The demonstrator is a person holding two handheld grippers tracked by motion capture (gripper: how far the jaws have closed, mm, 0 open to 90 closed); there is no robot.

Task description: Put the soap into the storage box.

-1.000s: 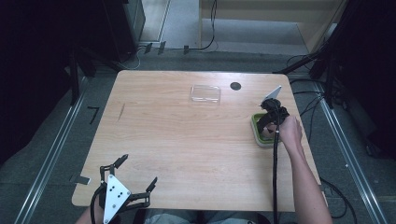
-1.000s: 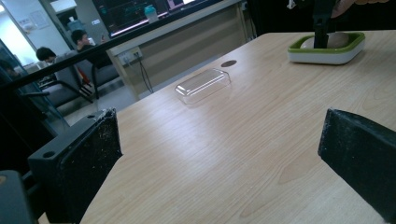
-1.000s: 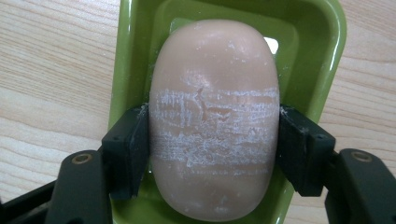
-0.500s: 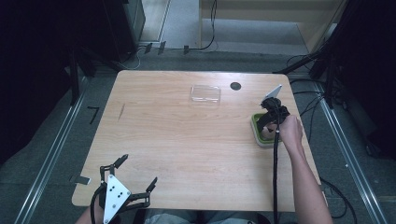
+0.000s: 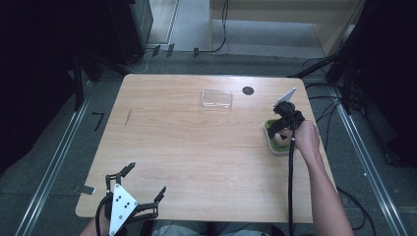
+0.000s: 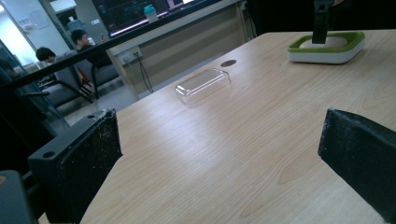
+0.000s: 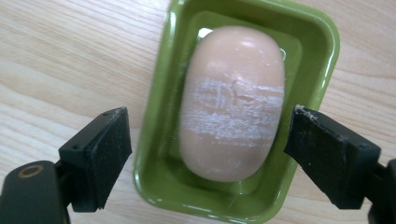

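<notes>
Wooden table (image 5: 196, 147): soap (image 7: 232, 100) in green dish (image 7: 161, 116), right tongs (image 7: 205, 158) just opening, astride

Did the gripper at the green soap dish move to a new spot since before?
No. The right gripper sits over the green soap dish, near the table's right edge, as before. Its jaws have just been opening, clear of the soap.

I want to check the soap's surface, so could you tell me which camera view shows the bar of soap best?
The right gripper view: the bar of soap lies close up in the green soap dish, its white scuffed band plain. The high view shows a small pale patch beside the right gripper. The left gripper view shows just a low sliver.
</notes>
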